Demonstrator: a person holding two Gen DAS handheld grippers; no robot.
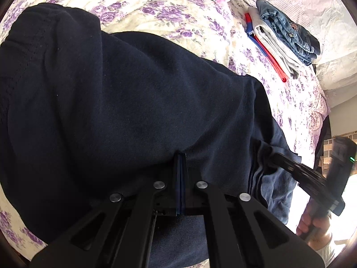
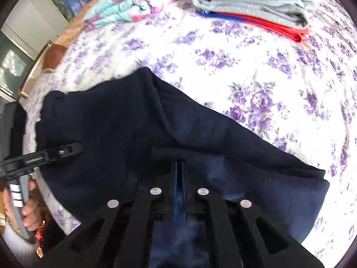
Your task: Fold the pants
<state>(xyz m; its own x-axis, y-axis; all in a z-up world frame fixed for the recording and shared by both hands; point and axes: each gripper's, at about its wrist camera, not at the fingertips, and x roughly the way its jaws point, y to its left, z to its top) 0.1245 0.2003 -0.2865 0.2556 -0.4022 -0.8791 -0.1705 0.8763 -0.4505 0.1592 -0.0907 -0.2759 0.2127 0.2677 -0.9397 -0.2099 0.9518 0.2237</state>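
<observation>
Both grippers, left [image 1: 181, 156] and right [image 2: 178, 164], pinched navy sweatpants' [image 1: 133, 102] near edge mid-fold on floral bedspread [image 2: 245, 67]; next, carry it far.

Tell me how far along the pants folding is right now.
Done: jeans and grey pants sit stacked, folded. In hand: both the left gripper and right gripper are clamped on the navy pants, partly doubled over. Left: finishing that fold and stacking.
</observation>
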